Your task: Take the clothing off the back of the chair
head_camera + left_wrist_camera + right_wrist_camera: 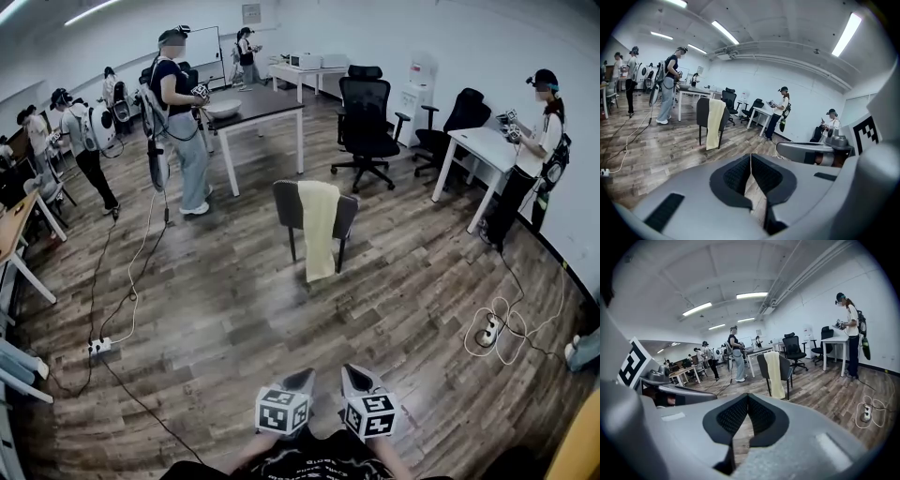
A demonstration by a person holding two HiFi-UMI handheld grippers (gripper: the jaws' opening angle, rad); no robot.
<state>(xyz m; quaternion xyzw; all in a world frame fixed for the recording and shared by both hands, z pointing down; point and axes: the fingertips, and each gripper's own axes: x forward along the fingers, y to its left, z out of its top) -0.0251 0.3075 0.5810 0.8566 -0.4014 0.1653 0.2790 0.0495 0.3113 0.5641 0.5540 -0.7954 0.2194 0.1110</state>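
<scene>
The clothing (pixel 319 228), a pale yellow piece, is draped over the top of the back of a dark chair (pixel 289 208). It hangs as a long vertical strip down past seat level, on the side turned towards the person. The chair stands out in the open middle of the wooden floor (pixel 216 319), away from every wall. A dark-topped bench (pixel 258 101) lies beyond it on the left and a white bench (pixel 483 143) off to the right.

From the person the clothing lies straight ahead and well apart. Both tools are held low, side by side and aimed at it. The left hand-held gripper (pixel 304 376) is clenched with its pads meeting on nothing, and the right hand-held gripper (pixel 352 373) is the same. Neither looks clearly nearer, since the strip sits about midway between their lines. The gap probably has to be closed before either opens, and the fold at the top rail looks like the natural place to take hold.

The only container is a pale bowl (pixel 223 109) on the dark-topped bench, and what it holds cannot be seen.
</scene>
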